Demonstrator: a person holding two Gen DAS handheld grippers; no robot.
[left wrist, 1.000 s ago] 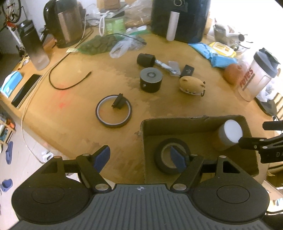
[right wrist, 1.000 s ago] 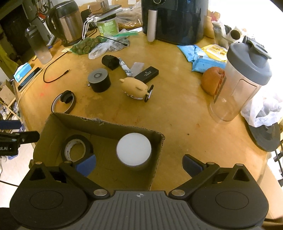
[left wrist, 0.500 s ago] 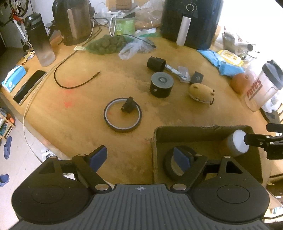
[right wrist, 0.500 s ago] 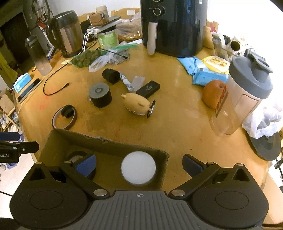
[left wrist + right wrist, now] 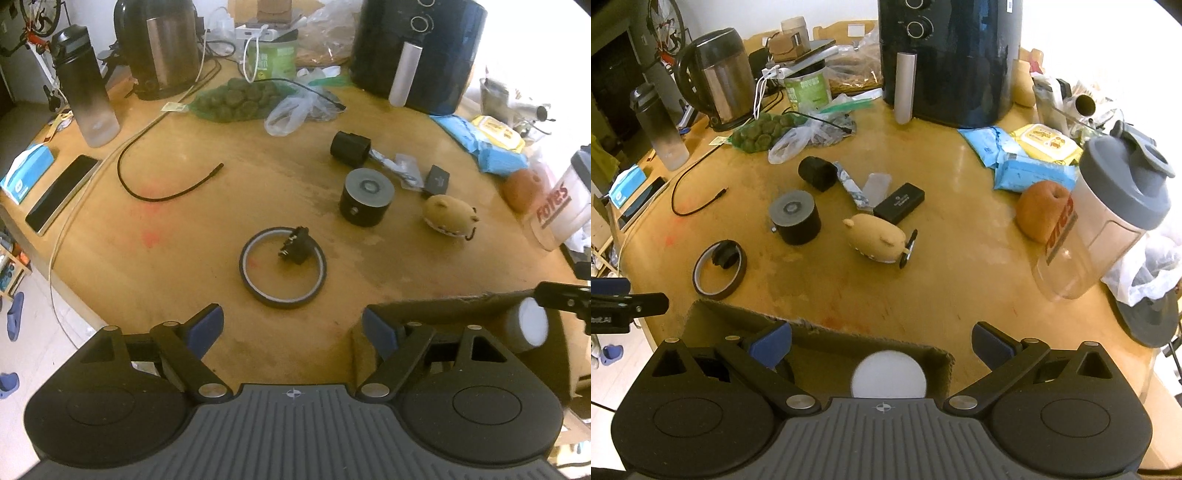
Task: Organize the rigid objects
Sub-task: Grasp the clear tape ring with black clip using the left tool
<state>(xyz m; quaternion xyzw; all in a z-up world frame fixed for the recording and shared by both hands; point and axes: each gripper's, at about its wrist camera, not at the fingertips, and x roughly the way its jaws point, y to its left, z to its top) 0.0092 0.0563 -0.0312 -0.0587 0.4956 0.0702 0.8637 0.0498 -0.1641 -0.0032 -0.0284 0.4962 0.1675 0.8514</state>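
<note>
Left gripper [image 5: 291, 326]: I am holding it spread wide, gripping nothing.
Tape ring [image 5: 282, 267]: lying flat on the bench [image 5: 184, 221], just ahead of my left gripper.
Right gripper [image 5: 881, 345]: spread wide, empty, hanging over the box [image 5: 820, 328].
White-topped can [image 5: 888, 373]: sitting inside the box.
</note>
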